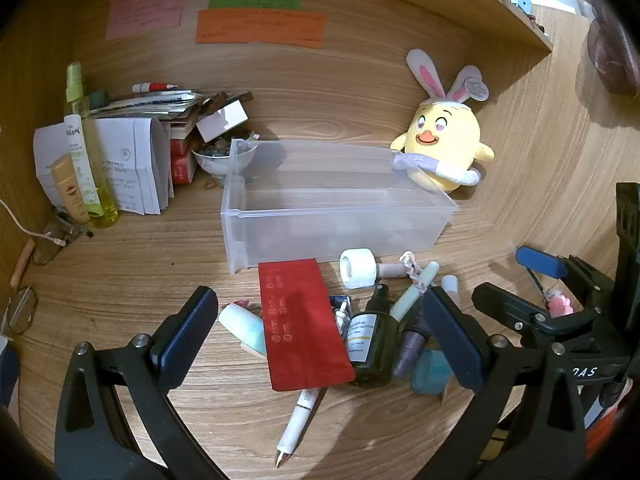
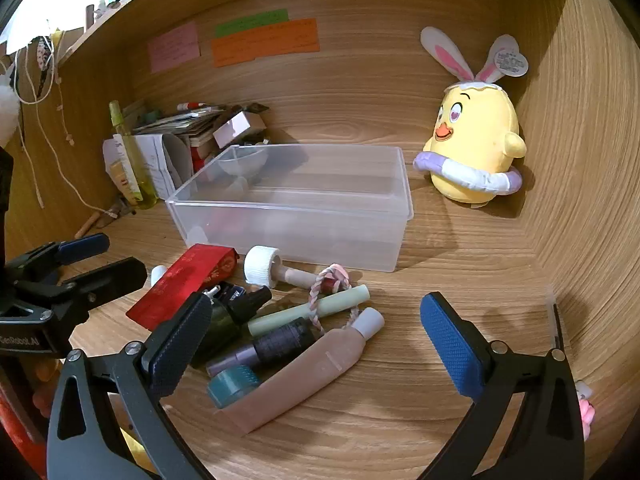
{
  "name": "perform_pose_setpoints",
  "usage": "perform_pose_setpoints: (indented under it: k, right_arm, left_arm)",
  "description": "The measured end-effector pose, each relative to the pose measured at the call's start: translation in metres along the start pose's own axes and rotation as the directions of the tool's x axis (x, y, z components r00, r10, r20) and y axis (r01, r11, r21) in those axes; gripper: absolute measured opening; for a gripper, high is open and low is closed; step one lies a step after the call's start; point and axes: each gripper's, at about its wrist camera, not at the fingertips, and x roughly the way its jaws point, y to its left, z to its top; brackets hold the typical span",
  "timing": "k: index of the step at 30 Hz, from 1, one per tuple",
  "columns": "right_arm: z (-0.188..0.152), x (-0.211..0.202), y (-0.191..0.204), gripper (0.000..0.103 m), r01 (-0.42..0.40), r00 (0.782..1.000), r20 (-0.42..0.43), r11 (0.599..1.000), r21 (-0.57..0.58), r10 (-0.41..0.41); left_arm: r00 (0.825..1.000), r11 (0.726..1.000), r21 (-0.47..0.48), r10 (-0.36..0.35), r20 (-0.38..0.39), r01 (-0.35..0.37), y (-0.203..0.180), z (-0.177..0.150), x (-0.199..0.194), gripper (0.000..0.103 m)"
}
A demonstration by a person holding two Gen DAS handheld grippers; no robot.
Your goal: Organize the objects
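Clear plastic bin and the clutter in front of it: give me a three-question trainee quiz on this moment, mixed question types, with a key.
1. True or false: the clear plastic bin already holds some of the cosmetics.
2. Which item lies nearest the right gripper? A) pink squeeze tube B) yellow chick plush C) white pen
3. Fill in: the left gripper hangs over the red ___, its jaws ___.

Key:
1. False; the bin looks empty, and the items lie on the wooden desk in front of it.
2. A.
3. pouch; open.
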Motion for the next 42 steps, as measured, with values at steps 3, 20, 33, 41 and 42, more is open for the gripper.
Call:
perform_pose_setpoints:
  k: [3, 20, 33, 41, 42]
  right_arm:
    - [0.0, 0.0, 0.0, 0.103, 0.001, 1.0, 0.001, 1.0, 0.002, -0.001]
    - [0.001, -0.001, -0.001, 0.103, -0.004, 1.0, -0.003, 1.0, 0.008, 0.004]
    - [0.0, 0.005, 0.0, 0.103, 0.005, 0.999, -0.032, 1.0, 0.017, -0.005]
    - [-0.011, 0.026, -0.012, 0.103, -0.011, 0.993, -0.116, 0.997, 0.078, 0.02]
    - [-0.013, 0.029, -0.013, 0.103, -0.014, 0.991, -0.128, 0.996, 0.088, 0.025]
  left_arm:
    - [1.0, 1.0, 0.001, -0.003, 0.0, 0.003, -0.001, 0.0, 0.0, 0.103]
    - [1.0, 1.0, 0.001, -0.003, 0.0, 0.003, -0.002, -0.002, 0.0, 0.103]
    - [1.0, 1.0, -0.026, 0.004, -0.005, -0.004, 0.005, -0.007, 0.002, 0.103]
    - [0.999, 0.997, -0.079, 0.025, -0.033, -0.027, 0.031, -0.016, -0.001, 0.103]
    - [0.999, 0.996, -0.083, 0.032, -0.038, -0.035, 0.033, -0.02, -0.002, 0.103]
